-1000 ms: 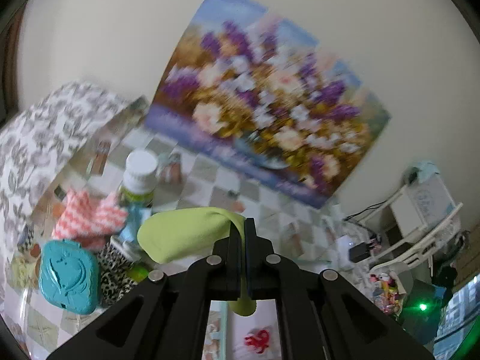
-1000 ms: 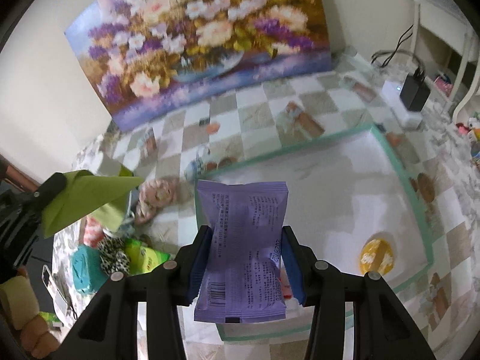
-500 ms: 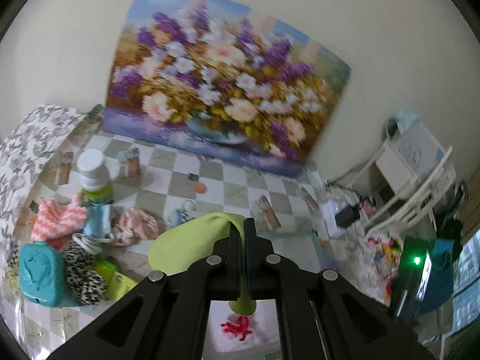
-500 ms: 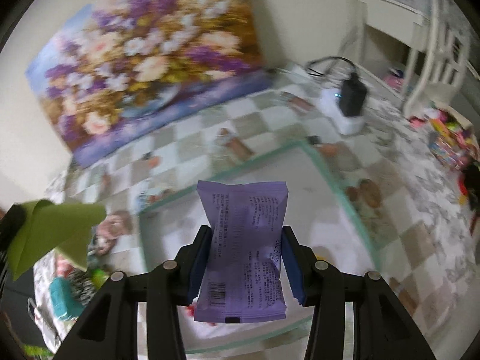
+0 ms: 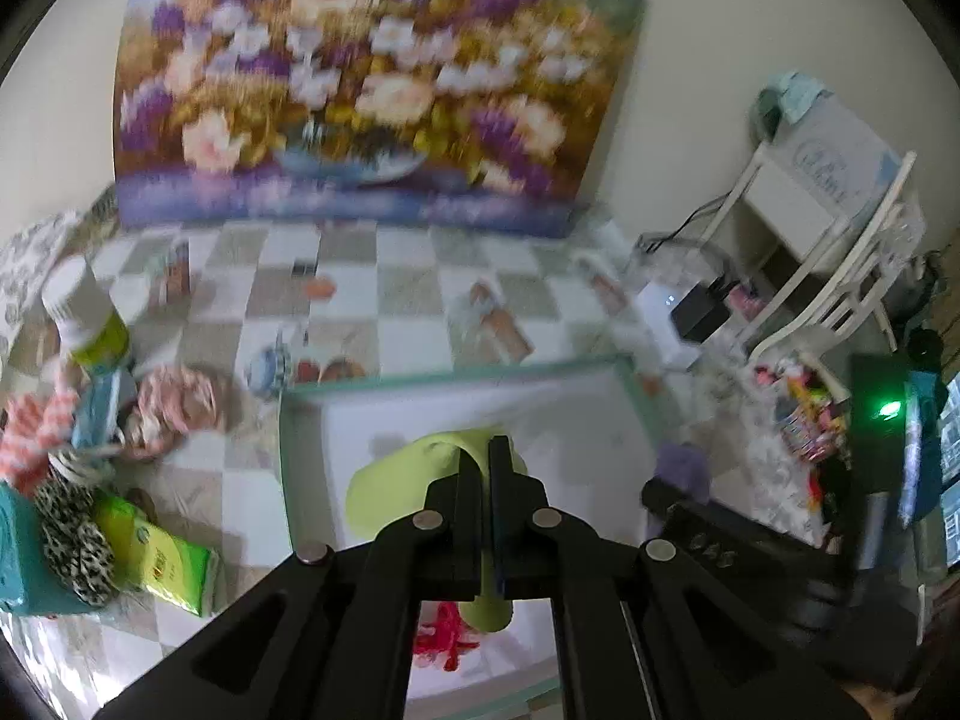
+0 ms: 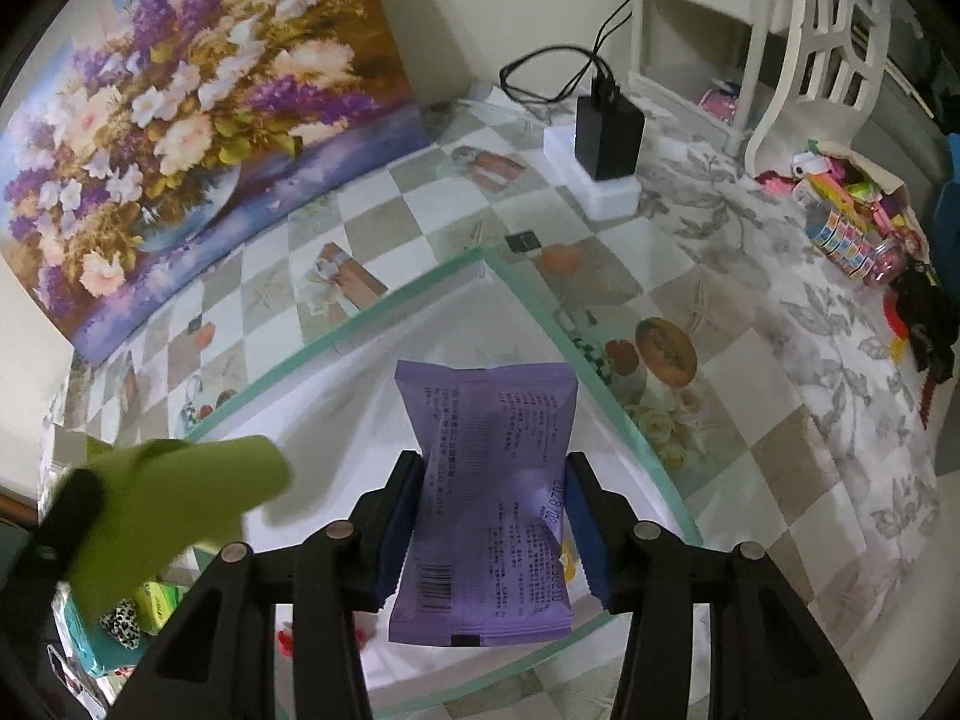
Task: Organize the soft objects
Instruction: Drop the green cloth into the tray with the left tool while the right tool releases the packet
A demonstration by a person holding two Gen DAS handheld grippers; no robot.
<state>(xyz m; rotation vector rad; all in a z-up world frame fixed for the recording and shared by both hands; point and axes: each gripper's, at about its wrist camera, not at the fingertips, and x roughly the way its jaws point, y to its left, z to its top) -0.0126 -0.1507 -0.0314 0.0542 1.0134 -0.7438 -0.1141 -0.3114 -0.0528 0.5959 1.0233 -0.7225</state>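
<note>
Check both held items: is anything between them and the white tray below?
Nothing visible blocks either. The left gripper holds the green cloth and the right gripper the purple packet over bare tray surface. A red item lies in the tray near its front edge, partly hidden by the left gripper.

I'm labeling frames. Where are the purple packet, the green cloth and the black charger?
purple packet (image 6: 489, 480): right wrist view, middle of its printed back.
green cloth (image 5: 393, 480): left wrist view, its rounded fold.
black charger (image 6: 607, 135): right wrist view, front face.
</note>
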